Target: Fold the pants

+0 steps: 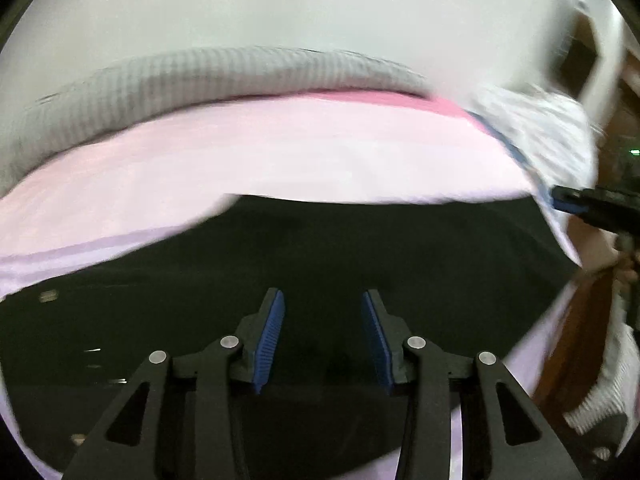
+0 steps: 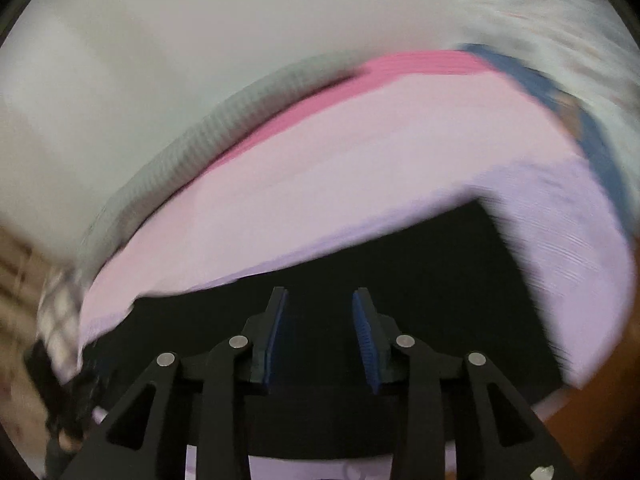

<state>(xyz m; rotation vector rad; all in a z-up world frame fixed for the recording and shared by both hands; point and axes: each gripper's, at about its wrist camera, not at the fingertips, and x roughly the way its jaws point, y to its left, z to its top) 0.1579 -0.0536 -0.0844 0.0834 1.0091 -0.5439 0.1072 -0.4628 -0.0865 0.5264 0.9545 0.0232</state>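
Lying flat on the pink bed sheet [image 1: 280, 152], the black pants [image 1: 320, 248] are flanked by the left gripper [image 1: 323, 340] and right gripper [image 2: 320, 336], both held wide and empty.

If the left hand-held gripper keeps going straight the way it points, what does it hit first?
Most likely the black pants, spread right ahead of the open left hand-held gripper; the pink sheet lies beyond. Depth is unclear.

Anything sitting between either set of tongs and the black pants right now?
Nothing visible. The left tongs and right tongs are both open directly over the black pants, which lie on the pink sheet with no other object between.
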